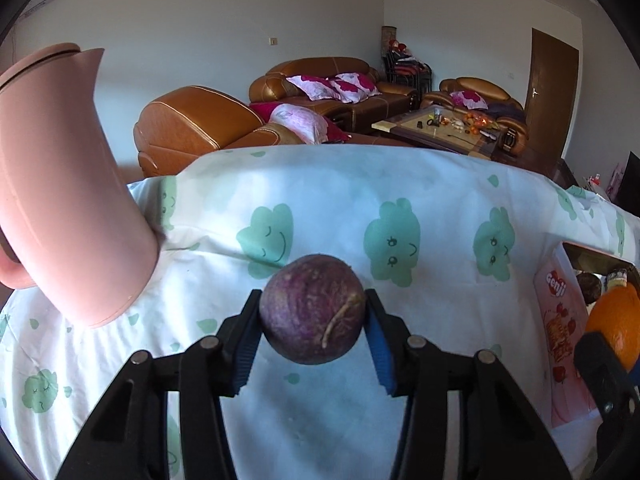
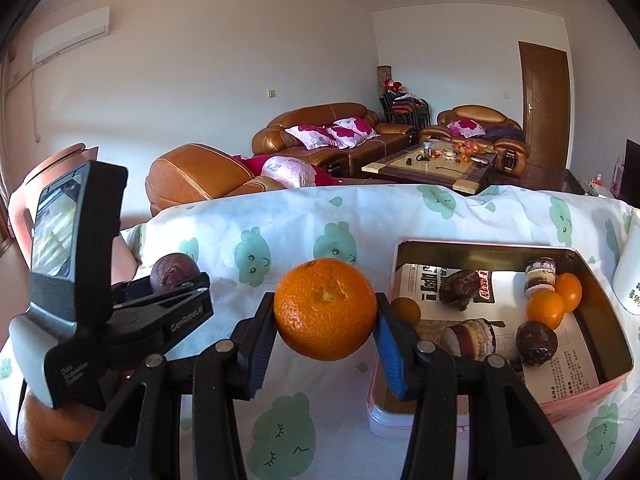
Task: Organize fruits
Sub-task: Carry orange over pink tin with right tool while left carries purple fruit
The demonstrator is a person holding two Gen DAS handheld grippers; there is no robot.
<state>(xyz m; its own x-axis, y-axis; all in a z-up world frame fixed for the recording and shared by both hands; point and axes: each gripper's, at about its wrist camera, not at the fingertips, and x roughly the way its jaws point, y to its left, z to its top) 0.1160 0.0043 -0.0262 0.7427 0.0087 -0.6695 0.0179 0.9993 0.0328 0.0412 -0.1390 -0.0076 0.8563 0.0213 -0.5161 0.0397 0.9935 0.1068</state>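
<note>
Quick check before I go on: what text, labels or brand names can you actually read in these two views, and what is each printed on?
"genji": red lettering on the outer side of the pink tin.
"GenRobot.ai": on the left gripper, as the right wrist view shows it; the last letters are unsure.
Small white print on that gripper's camera housing: too blurred.
Printed sheet lining the tin: large characters and small text, not legible.
White cup: green marks, unreadable.

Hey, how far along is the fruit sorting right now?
Done: the pink tin already holds two small oranges and a dark passion fruit. In hand: the left claw is shut on a purple passion fruit, and the right claw is shut on an orange. Left: both still need placing in the tin.
</note>
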